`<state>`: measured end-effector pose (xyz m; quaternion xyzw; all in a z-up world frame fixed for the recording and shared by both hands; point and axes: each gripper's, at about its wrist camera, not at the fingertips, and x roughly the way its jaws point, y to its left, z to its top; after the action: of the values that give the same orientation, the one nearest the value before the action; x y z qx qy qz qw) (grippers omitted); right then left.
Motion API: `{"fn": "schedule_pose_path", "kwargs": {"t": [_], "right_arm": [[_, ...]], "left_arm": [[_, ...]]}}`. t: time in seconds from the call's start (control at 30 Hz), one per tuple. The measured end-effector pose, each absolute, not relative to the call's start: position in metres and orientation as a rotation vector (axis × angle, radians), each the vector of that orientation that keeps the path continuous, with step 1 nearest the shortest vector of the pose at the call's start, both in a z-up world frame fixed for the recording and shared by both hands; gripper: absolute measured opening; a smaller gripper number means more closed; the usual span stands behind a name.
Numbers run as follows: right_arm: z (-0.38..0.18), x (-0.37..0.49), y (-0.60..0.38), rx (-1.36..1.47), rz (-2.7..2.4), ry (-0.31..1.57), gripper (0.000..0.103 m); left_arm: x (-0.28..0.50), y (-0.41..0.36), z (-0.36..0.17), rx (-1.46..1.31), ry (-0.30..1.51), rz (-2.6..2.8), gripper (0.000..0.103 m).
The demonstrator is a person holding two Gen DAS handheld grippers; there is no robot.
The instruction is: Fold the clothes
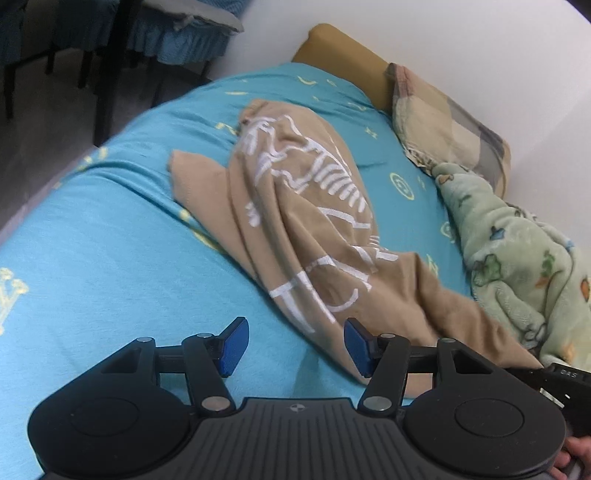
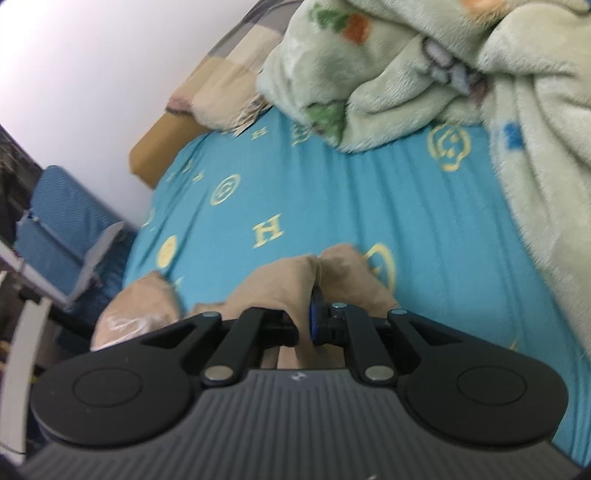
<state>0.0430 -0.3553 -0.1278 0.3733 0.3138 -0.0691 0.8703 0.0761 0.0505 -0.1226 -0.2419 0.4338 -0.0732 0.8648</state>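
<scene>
A tan T-shirt (image 1: 310,206) with a white skeleton print lies crumpled and stretched across the blue bed sheet (image 1: 110,236). My left gripper (image 1: 295,347) is open and empty, just above the sheet at the shirt's near edge. My right gripper (image 2: 308,314) is shut on a bunched edge of the tan shirt (image 2: 291,280) and holds it a little above the sheet (image 2: 332,206). Part of the right gripper's body shows at the right edge of the left wrist view (image 1: 565,380).
A green fleece blanket (image 1: 517,266) is heaped along the wall side of the bed; it also shows in the right wrist view (image 2: 424,74). A plaid pillow (image 1: 443,122) lies at the bed's head. Chairs with blue covers (image 1: 177,33) stand beyond the bed.
</scene>
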Motion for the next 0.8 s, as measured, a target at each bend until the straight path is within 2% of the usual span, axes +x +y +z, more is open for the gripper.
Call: {"fn": "schedule_pose_path", "kwargs": {"t": [0.07, 0.1, 0.13, 0.17, 0.2, 0.23, 0.33, 0.47, 0.63, 0.7, 0.77, 0.8], "right_arm": [[-0.121, 0.037, -0.354, 0.81, -0.087, 0.659, 0.01], [-0.118, 0.035, -0.354, 0.825, -0.057, 0.659, 0.01], [-0.114, 0.032, -0.353, 0.839, -0.028, 0.66, 0.01], [-0.111, 0.029, -0.352, 0.854, 0.001, 0.661, 0.01], [-0.107, 0.026, -0.352, 0.866, 0.025, 0.659, 0.01], [-0.105, 0.025, -0.354, 0.874, 0.041, 0.655, 0.011], [-0.102, 0.025, -0.362, 0.915, 0.086, 0.668, 0.011], [-0.105, 0.024, -0.369, 1.018, 0.183, 0.687, 0.011], [-0.139, 0.03, -0.372, 1.259, 0.184, 0.809, 0.013], [-0.154, 0.037, -0.371, 1.284, 0.122, 0.882, 0.02], [-0.162, 0.045, -0.368, 1.25, 0.067, 0.926, 0.057], [-0.164, 0.049, -0.367, 1.223, 0.037, 0.938, 0.066]], "left_arm": [[0.085, 0.048, -0.132, -0.533, 0.926, -0.157, 0.056], [0.09, 0.049, -0.139, -0.555, 0.933, -0.156, 0.047], [0.094, 0.049, -0.145, -0.58, 0.937, -0.156, 0.033], [0.098, 0.05, -0.149, -0.608, 0.934, -0.158, 0.026], [0.102, 0.052, -0.151, -0.626, 0.926, -0.16, 0.011], [0.105, 0.053, -0.15, -0.631, 0.916, -0.159, 0.004], [0.101, 0.061, -0.13, -0.636, 0.816, -0.159, 0.003], [0.073, 0.093, -0.076, -0.805, 0.635, -0.196, 0.003], [0.048, 0.13, -0.031, -0.842, 0.515, -0.231, 0.002], [0.056, 0.139, -0.033, -0.863, 0.524, -0.195, 0.002], [0.069, 0.145, -0.039, -0.895, 0.535, -0.158, 0.002], [0.077, 0.148, -0.042, -0.895, 0.535, -0.133, 0.002]]}}
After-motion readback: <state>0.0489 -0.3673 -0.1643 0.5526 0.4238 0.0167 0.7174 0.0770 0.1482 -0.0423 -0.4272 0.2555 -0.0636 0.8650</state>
